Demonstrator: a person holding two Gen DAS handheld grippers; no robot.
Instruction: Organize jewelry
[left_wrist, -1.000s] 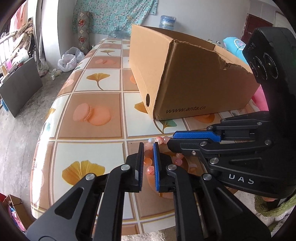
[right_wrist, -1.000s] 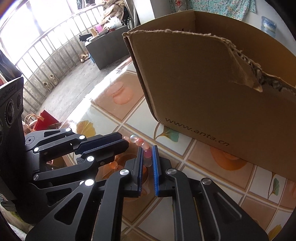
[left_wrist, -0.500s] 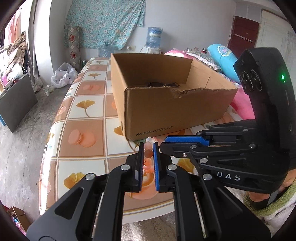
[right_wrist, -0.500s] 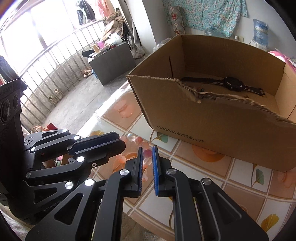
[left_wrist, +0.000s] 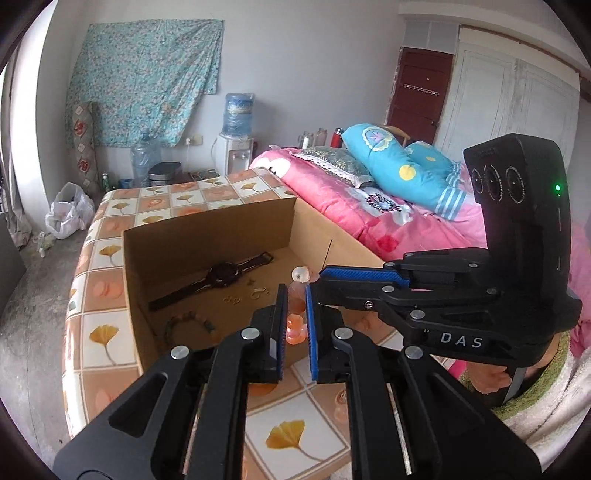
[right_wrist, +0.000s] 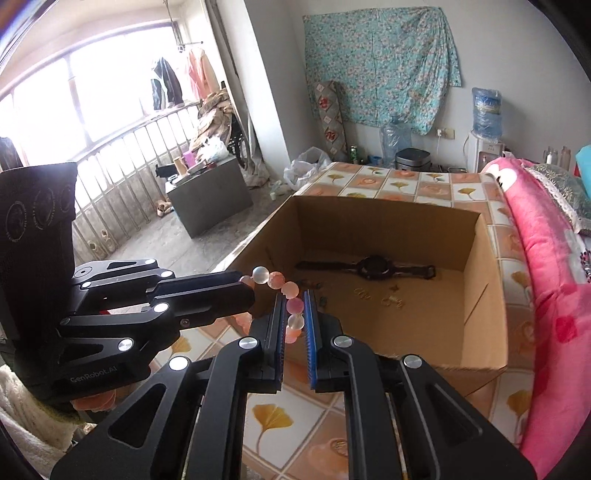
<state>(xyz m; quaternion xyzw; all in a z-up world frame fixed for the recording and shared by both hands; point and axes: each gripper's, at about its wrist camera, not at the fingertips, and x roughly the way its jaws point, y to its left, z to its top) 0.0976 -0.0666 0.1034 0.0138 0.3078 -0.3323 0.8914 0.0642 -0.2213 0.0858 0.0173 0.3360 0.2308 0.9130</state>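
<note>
Tiled table, open brown cardboard box (right_wrist: 484, 295) centre frame: my left gripper (left_wrist: 295, 314) and right gripper (right_wrist: 294, 317) both clamp the pink bead bracelet (right_wrist: 291, 295); I'd release both together, low over the box.

I see a water dispenser (left_wrist: 239, 122) by the wall, a patterned cloth (right_wrist: 380, 70) hung above, and pink bedding (left_wrist: 354, 210).

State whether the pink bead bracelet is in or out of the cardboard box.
Out: the pink bead bracelet hangs gripped by both tools, at the cardboard box front wall.
</note>
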